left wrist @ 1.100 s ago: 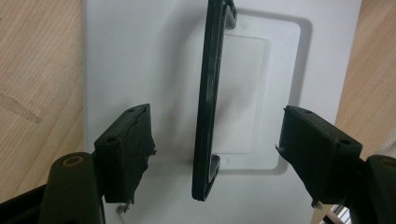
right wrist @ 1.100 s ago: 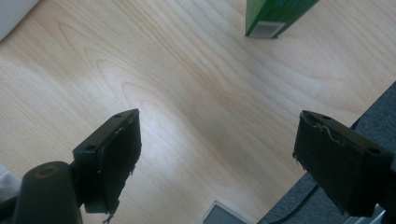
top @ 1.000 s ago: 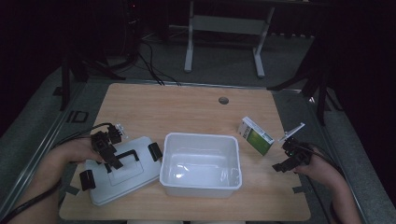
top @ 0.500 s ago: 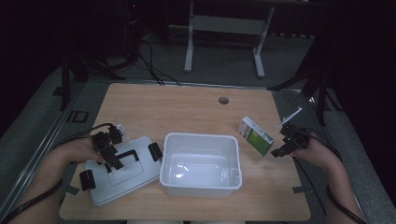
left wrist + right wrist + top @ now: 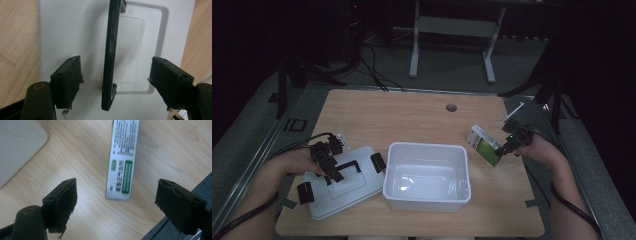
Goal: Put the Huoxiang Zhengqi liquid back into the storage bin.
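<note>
Green-and-white carton point(image 5: 122, 160) lengthwise between spread right tongs point(image 5: 125, 207), near end toward camera.

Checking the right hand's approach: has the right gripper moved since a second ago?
Yes. The right gripper has moved up and left, closer to the box, with fingers open.

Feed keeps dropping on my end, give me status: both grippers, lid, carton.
Left gripper open, straddling the black handle of the white lid. Right gripper open, lined up on the green-and-white carton, no contact. White bin between them, nothing blocking.
</note>
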`<state>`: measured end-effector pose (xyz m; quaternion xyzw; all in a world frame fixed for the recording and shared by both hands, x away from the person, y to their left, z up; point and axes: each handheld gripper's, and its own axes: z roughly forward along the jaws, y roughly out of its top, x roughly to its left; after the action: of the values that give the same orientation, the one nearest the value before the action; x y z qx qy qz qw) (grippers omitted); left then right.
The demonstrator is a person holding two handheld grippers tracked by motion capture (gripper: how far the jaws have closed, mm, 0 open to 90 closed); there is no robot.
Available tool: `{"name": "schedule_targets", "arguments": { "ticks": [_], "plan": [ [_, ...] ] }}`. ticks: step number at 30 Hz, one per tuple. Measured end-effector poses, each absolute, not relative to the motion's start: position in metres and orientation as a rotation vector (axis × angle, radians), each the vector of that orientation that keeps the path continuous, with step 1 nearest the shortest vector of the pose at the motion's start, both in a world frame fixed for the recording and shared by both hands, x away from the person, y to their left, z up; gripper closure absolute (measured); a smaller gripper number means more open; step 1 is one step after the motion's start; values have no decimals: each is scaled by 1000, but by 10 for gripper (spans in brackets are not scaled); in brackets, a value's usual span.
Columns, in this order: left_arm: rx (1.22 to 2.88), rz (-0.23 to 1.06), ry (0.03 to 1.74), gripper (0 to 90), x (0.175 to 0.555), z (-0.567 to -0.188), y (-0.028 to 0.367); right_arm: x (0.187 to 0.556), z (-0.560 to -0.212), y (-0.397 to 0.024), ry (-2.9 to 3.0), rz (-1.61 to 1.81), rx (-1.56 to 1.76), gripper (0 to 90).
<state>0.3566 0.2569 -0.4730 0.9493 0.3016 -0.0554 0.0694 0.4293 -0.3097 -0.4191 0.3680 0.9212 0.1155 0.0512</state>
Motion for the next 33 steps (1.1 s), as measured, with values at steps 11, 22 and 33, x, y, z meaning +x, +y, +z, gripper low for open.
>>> {"name": "schedule_targets", "arguments": {
  "ticks": [11, 22, 33],
  "plan": [
    [2867, -169, 897, 261, 357, -476, 253, 452, -433, -297, 2813, 334, 1128, 231],
    [2874, -180, 903, 261, 358, -481, 254, 460, -449, -288, 2813, 292, 1124, 449],
    [2868, -174, 905, 261, 356, -480, 256, 461, -456, -289, 2787, 343, 1147, 563]
  ]
}}
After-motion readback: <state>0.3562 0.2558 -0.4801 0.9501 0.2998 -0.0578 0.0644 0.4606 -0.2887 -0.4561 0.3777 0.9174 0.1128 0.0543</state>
